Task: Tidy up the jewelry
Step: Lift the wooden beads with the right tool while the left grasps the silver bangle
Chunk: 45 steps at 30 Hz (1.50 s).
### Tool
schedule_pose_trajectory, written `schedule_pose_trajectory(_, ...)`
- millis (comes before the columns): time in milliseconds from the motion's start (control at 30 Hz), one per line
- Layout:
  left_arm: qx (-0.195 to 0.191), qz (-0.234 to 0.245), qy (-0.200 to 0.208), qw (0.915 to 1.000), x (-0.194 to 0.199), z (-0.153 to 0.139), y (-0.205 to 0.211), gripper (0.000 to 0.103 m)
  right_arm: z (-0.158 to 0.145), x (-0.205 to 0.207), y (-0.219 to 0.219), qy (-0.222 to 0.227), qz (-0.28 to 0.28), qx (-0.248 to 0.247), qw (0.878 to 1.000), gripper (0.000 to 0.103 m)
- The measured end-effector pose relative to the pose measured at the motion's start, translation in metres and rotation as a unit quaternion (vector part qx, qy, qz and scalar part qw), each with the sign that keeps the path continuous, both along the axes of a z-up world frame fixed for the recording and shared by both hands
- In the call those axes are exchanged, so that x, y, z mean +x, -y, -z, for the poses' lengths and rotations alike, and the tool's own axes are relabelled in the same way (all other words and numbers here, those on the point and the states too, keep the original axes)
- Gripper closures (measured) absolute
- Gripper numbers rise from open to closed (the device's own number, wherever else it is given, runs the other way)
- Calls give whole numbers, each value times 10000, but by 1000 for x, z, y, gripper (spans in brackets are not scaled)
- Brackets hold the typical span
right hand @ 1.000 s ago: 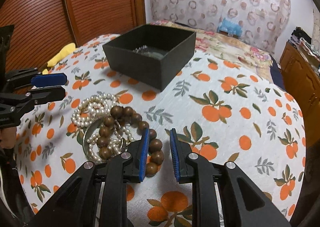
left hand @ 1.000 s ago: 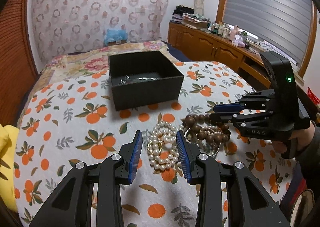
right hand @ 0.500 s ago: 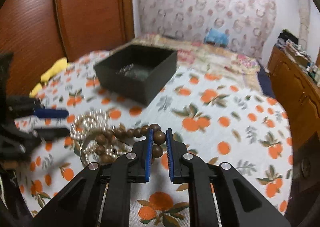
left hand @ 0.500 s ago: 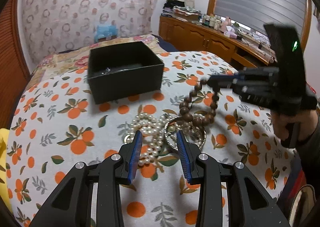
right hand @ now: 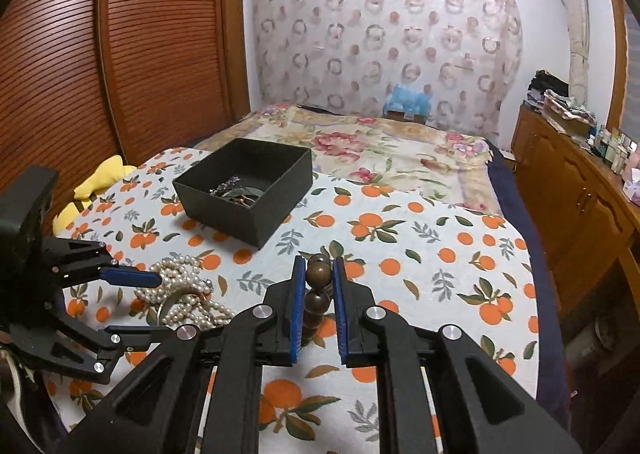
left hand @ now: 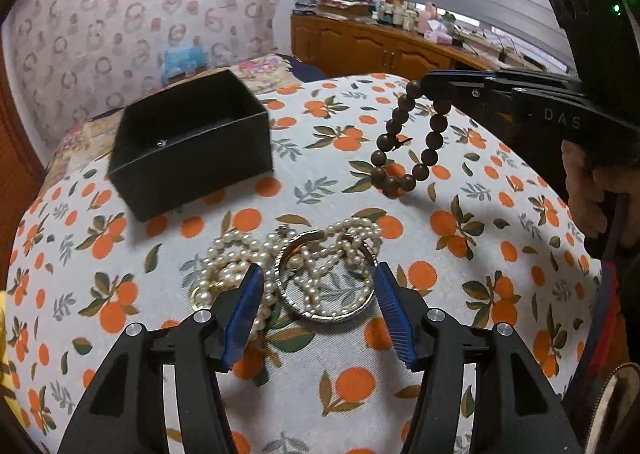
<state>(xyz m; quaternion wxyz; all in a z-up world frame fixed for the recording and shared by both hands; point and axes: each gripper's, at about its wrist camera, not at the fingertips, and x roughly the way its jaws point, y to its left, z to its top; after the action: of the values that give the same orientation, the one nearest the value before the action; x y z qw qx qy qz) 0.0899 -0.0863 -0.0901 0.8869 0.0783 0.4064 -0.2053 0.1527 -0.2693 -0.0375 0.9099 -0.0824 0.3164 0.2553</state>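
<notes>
The right gripper [right hand: 316, 282] was clenched on a bracelet of brown wooden beads [left hand: 404, 142], one bead pinched between its blue pads [right hand: 297, 310]. The rest of the loop hung free in the air above the orange-print bedspread [left hand: 472, 254], clear of the cloth, at about two o'clock from the pile of jewelry that remained. A hand [left hand: 588, 190] gripped the handle of that tool at the right edge of the left camera's view.

The left gripper [left hand: 318, 306] hung low over the pile with its jaws opening. Between them, not pressed by either pad, lay a silver bangle [left hand: 326, 282] flat on the bedspread, with strings of white pearls [left hand: 236, 266] tangled through it and spilling toward nine o'clock. A small gold ring [left hand: 202, 292] sat at the left edge of the pearls, just beside the left pad.

The black open box [left hand: 192, 150] stood on the bedspread at about eleven o'clock from the pile, well apart from it. From the right camera a few dark pieces of jewelry [right hand: 236, 190] showed on its floor, though I could not make out what they were. A yellow cloth [right hand: 100, 178] lay at the bed's edge, at about nine o'clock from the box.
</notes>
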Motion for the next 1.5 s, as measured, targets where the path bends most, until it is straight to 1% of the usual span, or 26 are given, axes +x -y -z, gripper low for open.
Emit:
schedule_pose_trajectory(100,94,71,-32,9999,3,3,6,43,4,-1,2,-29,13,-28,10000,88)
schedule_pose_trajectory(267,295,129,-60,9995,7,10,14,41,7,-2,3,-39,19,-36,10000,88)
schedule_pose_trajectory(467,426,212,12,9989,6,11,19,41,9,-2,3,-45,12,-42,10000,88)
schedule_pose_trajectory(500,464,240,41,9986,5,12,20,45,9,-2,3,-45,11,-42,10000,88)
schedule_pose_trajectory(533,480,272,45,9985,4,13,21,45,10,-3,4,-46,8,-47,10000,88)
schedule_pose_trajectory(700,457,441,-2,9980,-3,11,23,45,17,-3,3,-103,1,-69,9999,88)
schedule_pose_trajectory(767,375,508,-46,9980,-6,9,22,45,20,-3,1,-125,-13,-106,9999,88)
schedule_pose_trajectory(833,175,553,-144,9982,-8,5,19,45,21,-2,0,-140,-20,-124,9998,88)
schedule_pose_trajectory(900,-215,594,-314,9975,-9,0,13,45,21,-2,-1,-152,-22,-124,9998,88)
schedule_pose_trajectory(967,-325,575,-309,9973,-11,-5,11,45,21,-2,-1,-152,-35,-138,9998,88)
schedule_pose_trajectory(1100,-711,583,-408,9949,-11,-14,4,45,22,-1,-2,-166,-44,-160,9997,88)
schedule_pose_trajectory(1200,-838,531,-410,9942,-10,-18,-1,45,22,-1,-2,-168,-39,-154,9997,88)
schedule_pose_trajectory(1267,-990,526,-454,9927,-9,-21,-4,45,23,-1,-3,-175,-39,-159,9997,88)
schedule_pose_trajectory(1500,-761,328,-123,9965,-11,-36,-12,45,20,-1,-5,-121,-90,-94,9998,88)
